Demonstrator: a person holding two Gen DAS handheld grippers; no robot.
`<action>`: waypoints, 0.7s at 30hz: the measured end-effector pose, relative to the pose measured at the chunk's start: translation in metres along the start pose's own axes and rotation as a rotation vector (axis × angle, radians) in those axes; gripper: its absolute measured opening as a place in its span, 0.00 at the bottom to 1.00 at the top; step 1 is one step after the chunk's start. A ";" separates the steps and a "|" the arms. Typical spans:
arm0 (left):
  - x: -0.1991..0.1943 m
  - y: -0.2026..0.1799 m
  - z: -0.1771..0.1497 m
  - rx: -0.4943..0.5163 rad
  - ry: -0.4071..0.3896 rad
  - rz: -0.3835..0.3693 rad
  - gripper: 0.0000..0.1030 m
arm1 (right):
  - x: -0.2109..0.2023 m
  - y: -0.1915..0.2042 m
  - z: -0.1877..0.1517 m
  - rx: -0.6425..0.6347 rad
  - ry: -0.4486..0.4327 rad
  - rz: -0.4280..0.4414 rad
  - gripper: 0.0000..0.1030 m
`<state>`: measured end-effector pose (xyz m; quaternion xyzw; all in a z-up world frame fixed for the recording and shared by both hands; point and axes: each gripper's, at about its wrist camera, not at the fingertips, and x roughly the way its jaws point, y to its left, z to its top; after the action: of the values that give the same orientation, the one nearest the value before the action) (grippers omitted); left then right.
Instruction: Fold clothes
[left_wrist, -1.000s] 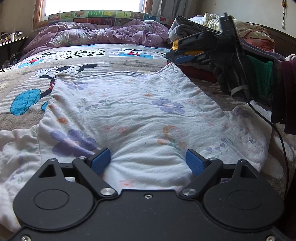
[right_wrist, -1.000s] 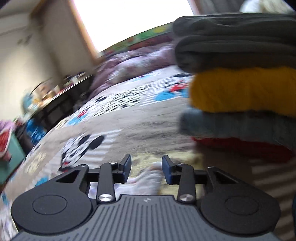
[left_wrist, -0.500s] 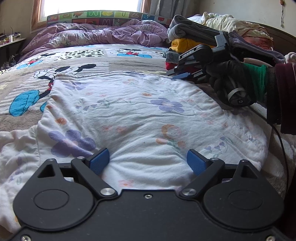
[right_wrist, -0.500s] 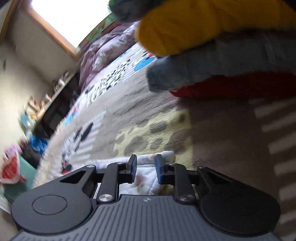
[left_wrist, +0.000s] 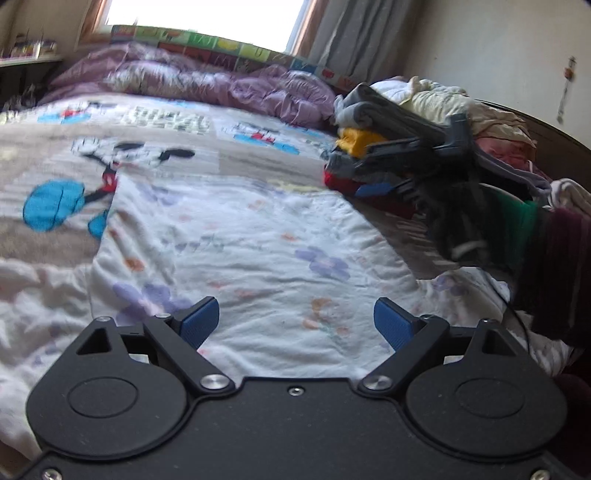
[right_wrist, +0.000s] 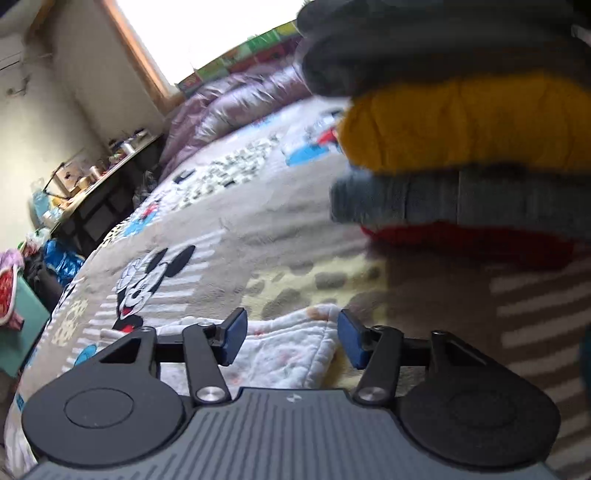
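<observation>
Closest in the left wrist view, the left gripper (left_wrist: 296, 321) hangs just above the near part of a white floral garment (left_wrist: 258, 251), its blue pads spread wide apart with nothing between them. The garment lies spread flat on a cartoon-mouse blanket (left_wrist: 110, 162) that covers the bed; its cloth shows soft wrinkles and faint purple and orange flowers, and its left edge bunches into loose folds.

In the right wrist view, the right gripper (right_wrist: 291, 338) is also spread, its blue pads parted on either side of the garment's far corner (right_wrist: 295, 343). The corner lies between the pads; whether either pad touches it cannot be told. From the left wrist view this gripper appears at the garment's right far edge, held by a dark gloved hand (left_wrist: 461, 225) with a green cuff and a dark maroon sleeve (left_wrist: 561, 266) behind it.

Just beyond the corner stands a stack of folded clothes (right_wrist: 461, 155): red at the bottom, then grey-blue, yellow, and dark grey on top. Behind the stack lies a heap of unfolded laundry (left_wrist: 454, 103).

Farther off, a crumpled purple duvet (left_wrist: 207, 81) lies across the head of the bed, below a bright window (left_wrist: 203, 14) with a grey curtain (left_wrist: 354, 37) on its right. A cluttered shelf (right_wrist: 92, 177) runs along the wall beside the bed.
</observation>
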<state>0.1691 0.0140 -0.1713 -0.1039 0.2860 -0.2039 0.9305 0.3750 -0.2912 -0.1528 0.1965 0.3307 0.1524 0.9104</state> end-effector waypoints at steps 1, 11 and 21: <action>0.001 0.001 0.000 -0.010 0.007 -0.002 0.89 | -0.007 0.002 -0.002 -0.016 -0.005 0.025 0.42; 0.009 0.003 -0.006 -0.045 0.048 -0.024 0.89 | 0.005 -0.026 -0.040 0.048 0.182 0.091 0.03; 0.010 0.002 -0.007 -0.040 0.052 -0.021 0.89 | -0.046 -0.026 -0.055 0.099 0.154 0.194 0.14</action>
<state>0.1737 0.0111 -0.1830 -0.1201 0.3131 -0.2103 0.9183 0.3083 -0.3183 -0.1788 0.2598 0.3863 0.2380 0.8524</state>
